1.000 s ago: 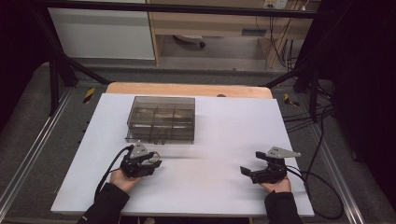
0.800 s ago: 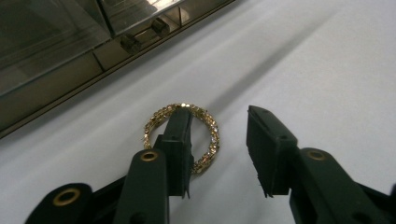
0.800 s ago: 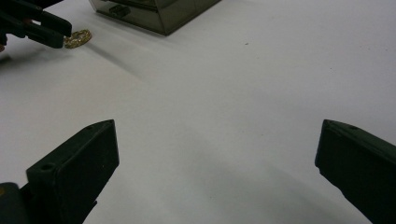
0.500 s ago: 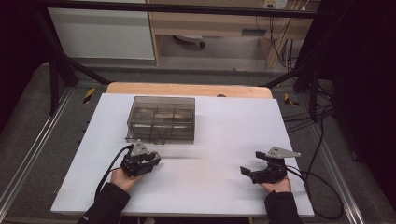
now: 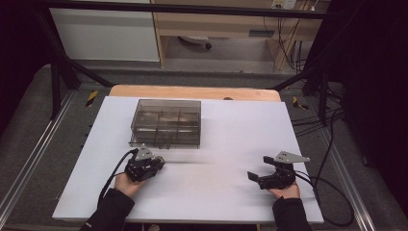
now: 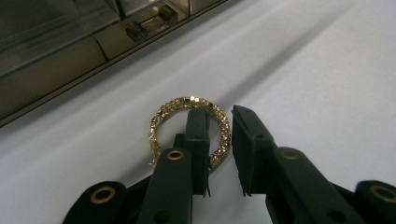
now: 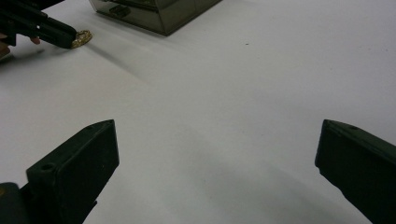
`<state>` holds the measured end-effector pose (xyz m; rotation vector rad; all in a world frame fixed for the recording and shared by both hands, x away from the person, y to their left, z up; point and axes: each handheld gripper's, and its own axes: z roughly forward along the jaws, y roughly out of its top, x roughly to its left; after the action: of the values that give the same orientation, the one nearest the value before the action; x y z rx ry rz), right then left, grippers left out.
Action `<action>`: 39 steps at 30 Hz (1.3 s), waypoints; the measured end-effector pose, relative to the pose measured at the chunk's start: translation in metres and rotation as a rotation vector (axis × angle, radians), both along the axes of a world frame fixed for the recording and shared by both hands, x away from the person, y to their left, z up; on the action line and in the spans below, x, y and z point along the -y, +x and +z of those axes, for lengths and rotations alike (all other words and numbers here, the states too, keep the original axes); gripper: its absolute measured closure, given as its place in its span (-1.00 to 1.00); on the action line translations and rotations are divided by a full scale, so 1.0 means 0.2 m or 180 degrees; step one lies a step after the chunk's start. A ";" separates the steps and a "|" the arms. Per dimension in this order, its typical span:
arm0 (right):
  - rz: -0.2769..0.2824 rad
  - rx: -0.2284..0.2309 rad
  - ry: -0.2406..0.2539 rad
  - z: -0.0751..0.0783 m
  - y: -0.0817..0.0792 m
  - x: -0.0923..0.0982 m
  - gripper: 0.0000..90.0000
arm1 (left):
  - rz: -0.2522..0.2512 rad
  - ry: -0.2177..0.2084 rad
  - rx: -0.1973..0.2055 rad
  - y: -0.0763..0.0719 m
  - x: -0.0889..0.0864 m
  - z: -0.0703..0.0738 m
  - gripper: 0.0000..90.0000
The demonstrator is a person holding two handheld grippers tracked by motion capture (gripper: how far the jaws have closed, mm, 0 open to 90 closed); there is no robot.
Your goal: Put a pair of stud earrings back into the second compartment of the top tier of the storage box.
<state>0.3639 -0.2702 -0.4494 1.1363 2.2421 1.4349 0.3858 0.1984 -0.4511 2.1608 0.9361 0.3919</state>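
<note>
On the white table (image 5: 216,192) at about 7 o'clock in the high view we see the left gripper (image 5: 156,163) sitting where it was a second ago, same for the right gripper (image 5: 257,169) at 5 o'clock; neither hand shifted. What changed: left jaws have just been closing, now narrow, around one side of the gold bracelet (image 6: 187,128), one jaw inside the loop, the other outside it. We cannot tell if the pads press the band yet. Right gripper's jaws stand wide, bare table between them.

Smoky clear organizer box (image 5: 166,122) with compartments sits at 11 o'clock from table centre, just beyond the left gripper, its latch (image 6: 152,23) facing the bracelet, near but apart. Nothing lies between bracelet and box. Cables trail off both grippers toward the near edge.

Bracelet is a beaded ring lying flat on the table, opening facing up; round, so no clear long axis. From the right gripper view it peeks out at 10 o'clock under the left jaws (image 7: 81,37)
</note>
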 end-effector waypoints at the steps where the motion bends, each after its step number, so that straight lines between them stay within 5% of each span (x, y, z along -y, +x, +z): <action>1: -0.0002 0.0000 0.0002 0.00 0.00 0.00 -0.99 | -0.0001 0.0001 0.0003 0.00 0.00 0.00 0.69; 39: -0.0005 -0.0005 0.0003 0.00 0.00 0.00 -0.99 | 0.0006 -0.0075 -0.0002 -0.02 -0.01 0.03 0.90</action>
<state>0.3635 -0.2706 -0.4488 1.1398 2.2413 1.4353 0.3819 0.2002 -0.4453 2.1391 0.9388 0.3791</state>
